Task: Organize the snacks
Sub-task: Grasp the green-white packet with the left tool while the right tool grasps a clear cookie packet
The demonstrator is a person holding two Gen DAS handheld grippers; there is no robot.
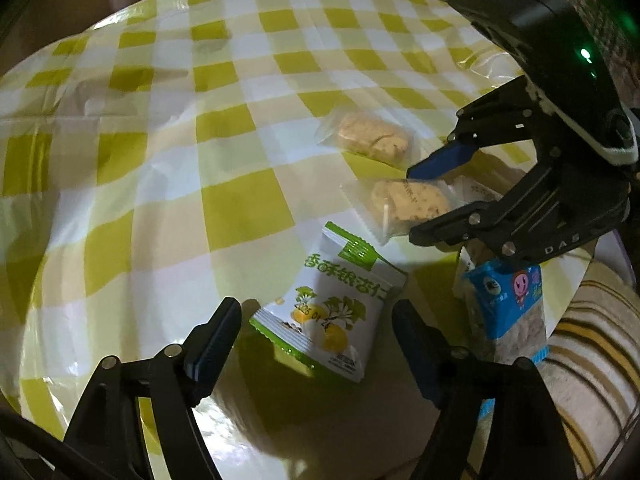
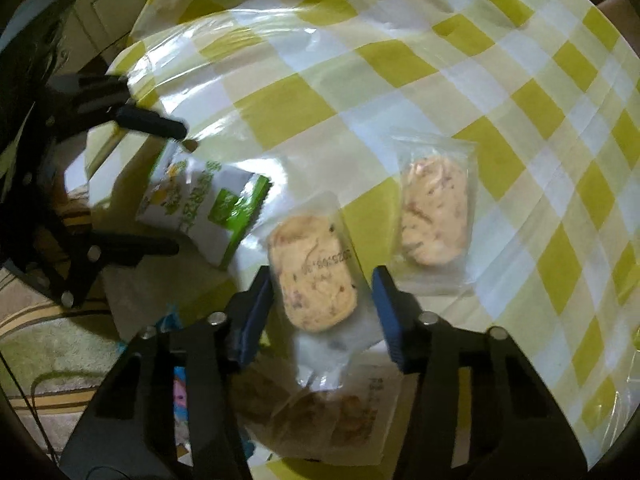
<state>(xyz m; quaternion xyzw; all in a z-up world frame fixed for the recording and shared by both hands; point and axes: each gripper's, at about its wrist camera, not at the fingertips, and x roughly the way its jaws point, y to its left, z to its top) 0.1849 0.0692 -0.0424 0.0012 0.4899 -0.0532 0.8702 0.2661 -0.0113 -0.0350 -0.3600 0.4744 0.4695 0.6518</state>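
On the yellow-checked tablecloth (image 1: 224,128) lie a green-and-white snack packet (image 1: 332,308), two clear-wrapped cookies (image 1: 374,136) (image 1: 408,200) and a blue-labelled pack (image 1: 508,304). My left gripper (image 1: 316,328) is open, its fingers on either side of the green packet's near end. My right gripper (image 2: 322,284) is open with the nearer wrapped cookie (image 2: 312,272) between its blue pads (image 2: 260,304). The second cookie (image 2: 434,208) lies to its right. The green packet (image 2: 208,208) and left gripper (image 2: 176,188) show at left. The right gripper (image 1: 412,204) shows in the left wrist view.
A flat clear bag of biscuits (image 2: 316,412) lies under the right gripper near the table edge. A striped cushion or rug (image 1: 592,360) lies beyond the table's edge. The far tablecloth is covered by wrinkled clear plastic (image 2: 280,48).
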